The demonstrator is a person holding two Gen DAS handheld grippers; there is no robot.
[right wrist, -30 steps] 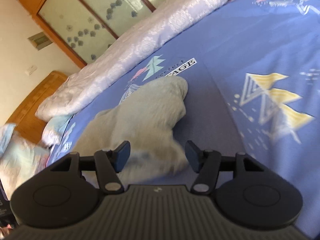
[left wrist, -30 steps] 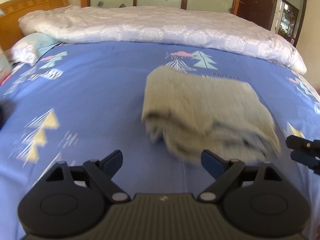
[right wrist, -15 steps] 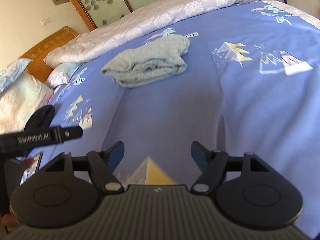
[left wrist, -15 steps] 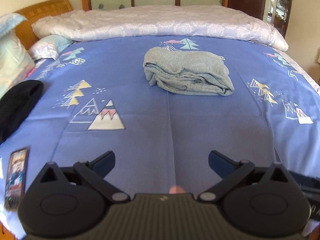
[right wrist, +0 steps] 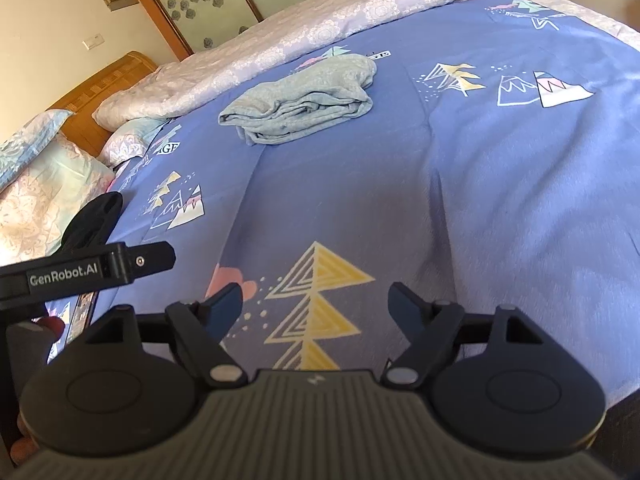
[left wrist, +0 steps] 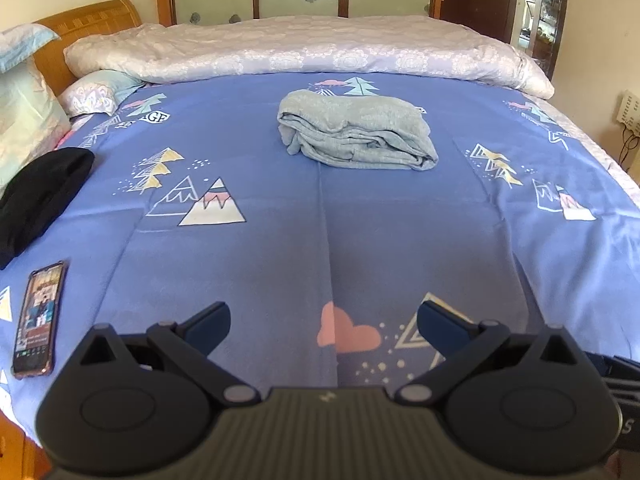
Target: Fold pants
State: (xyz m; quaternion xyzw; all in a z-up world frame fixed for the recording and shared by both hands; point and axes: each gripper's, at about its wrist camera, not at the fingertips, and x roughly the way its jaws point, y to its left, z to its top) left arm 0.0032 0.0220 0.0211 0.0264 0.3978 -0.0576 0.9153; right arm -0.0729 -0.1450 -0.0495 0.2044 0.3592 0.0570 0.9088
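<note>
Both tongs have backed away from the folded grey pants (left wrist: pixel 354 136), now well ahead on the blue sheet (left wrist: pixel 360 240). Left gripper (left wrist: pixel 323 320) gapes wide, empty; right gripper (right wrist: pixel 316 300) empty, jaws opening. Phone (left wrist: pixel 38 318) lies left of them.

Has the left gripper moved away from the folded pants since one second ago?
Yes. The left gripper has pulled back: the pants now lie far ahead, near the white quilt.
</note>
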